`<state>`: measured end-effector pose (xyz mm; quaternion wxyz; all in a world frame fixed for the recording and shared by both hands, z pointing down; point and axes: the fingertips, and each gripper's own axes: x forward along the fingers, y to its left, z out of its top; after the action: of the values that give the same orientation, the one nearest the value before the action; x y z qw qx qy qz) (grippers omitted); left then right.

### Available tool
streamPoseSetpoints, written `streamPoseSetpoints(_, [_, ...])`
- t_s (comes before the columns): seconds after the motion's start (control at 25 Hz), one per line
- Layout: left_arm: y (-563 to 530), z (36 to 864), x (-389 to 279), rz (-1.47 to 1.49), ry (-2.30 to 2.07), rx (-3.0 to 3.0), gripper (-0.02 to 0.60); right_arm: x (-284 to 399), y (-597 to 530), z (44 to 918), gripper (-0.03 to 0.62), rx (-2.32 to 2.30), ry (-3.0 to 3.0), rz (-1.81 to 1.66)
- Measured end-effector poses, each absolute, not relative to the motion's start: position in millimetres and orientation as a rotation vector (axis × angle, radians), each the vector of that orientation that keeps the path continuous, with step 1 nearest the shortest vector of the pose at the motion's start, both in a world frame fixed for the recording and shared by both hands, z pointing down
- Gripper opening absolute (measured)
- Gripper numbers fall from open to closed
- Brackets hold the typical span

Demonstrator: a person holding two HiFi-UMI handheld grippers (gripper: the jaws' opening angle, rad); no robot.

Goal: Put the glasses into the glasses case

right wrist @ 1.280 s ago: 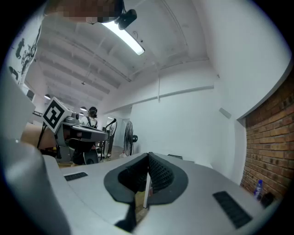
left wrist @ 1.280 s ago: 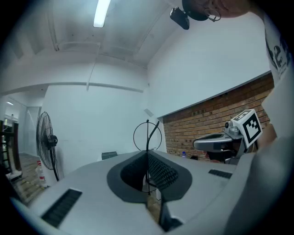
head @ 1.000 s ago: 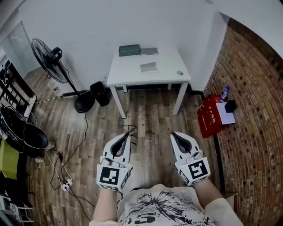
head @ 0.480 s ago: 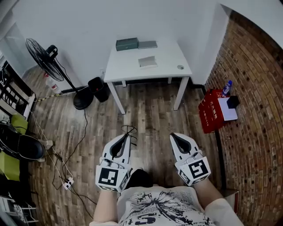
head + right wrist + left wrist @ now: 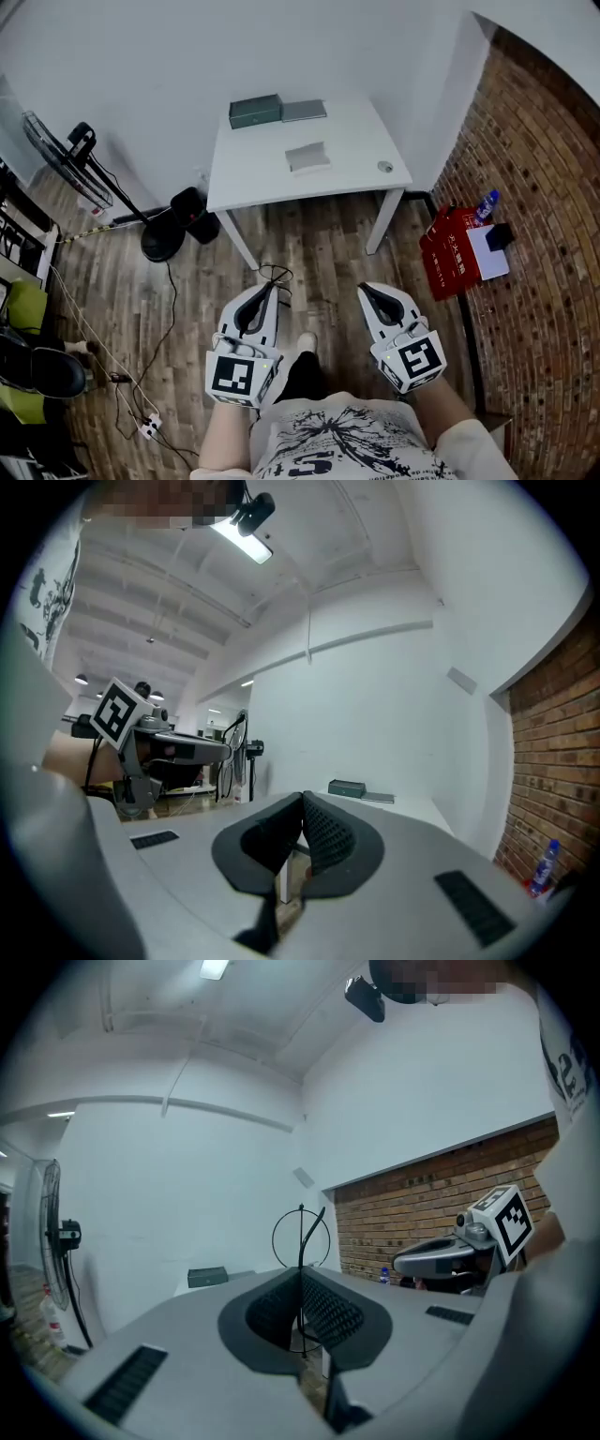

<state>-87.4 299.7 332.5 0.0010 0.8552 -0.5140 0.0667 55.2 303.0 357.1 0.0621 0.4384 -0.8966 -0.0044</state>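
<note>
Here, white table (image 5: 361, 141) bearing green case (image 5: 255, 111), plank floor (image 5: 319, 248), brick wall (image 5: 544, 178)

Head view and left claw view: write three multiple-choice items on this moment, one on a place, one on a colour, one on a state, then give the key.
1. Where is the green case? A on the floor; B on the white table; C on a chair.
2. What colour is the box by the brick wall? A red; B blue; C yellow.
3. How is the left claw? A open, empty; B shut, empty; C shut on the glasses.
Key: 1 B, the case lies at the tabletop's far edge; 2 A, the head view shows it red; 3 C, the thin frame is pinched between its closed pads.
</note>
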Motion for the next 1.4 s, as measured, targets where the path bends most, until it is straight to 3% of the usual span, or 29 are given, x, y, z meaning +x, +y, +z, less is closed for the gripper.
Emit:
streamPoseSetpoints(0.6, [17,320,-152,0.207,-1.491,2.741,0.014,-11,36,357,0.015,1.405,-2.606,0.034])
streamPoseSetpoints(1.4, [-211,406,-69,0.437,-1.517,2.624,0.014,37,-220,406,0.015,1.178,-2.648,0.096])
